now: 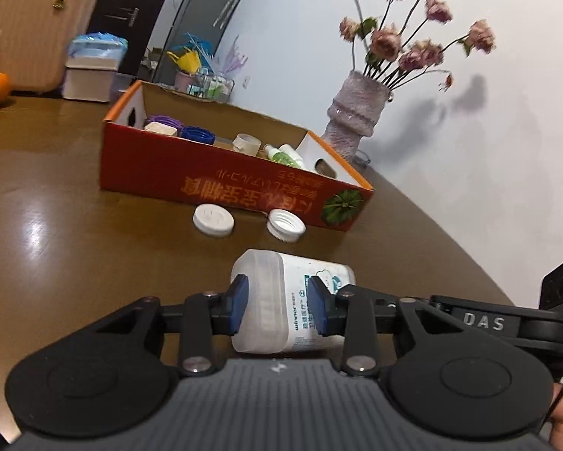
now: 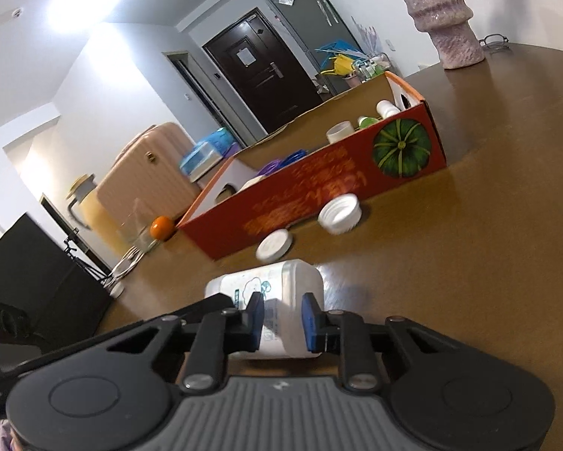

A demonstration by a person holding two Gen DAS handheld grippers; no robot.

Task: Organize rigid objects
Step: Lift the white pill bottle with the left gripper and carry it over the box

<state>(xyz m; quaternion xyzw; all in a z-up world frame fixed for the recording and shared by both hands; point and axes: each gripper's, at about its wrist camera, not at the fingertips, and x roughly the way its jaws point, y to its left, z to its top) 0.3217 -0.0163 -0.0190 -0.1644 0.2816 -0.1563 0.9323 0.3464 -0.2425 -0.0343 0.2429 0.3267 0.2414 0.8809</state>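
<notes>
Left wrist view: I am clamping my left gripper (image 1: 277,306) on a white bottle (image 1: 281,300) lying on its side on the table (image 1: 74,195). My right gripper (image 2: 282,321) is pinching the same bottle (image 2: 277,285). Two white caps (image 1: 213,219) (image 1: 285,224) are lying just before the red box (image 1: 221,188).

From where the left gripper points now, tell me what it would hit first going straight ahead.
The left gripper is shut on the translucent bottle, which leads. Straight ahead, that would probably first meet the threaded white cap lying before the red cardboard box, though depth is unclear.
</notes>
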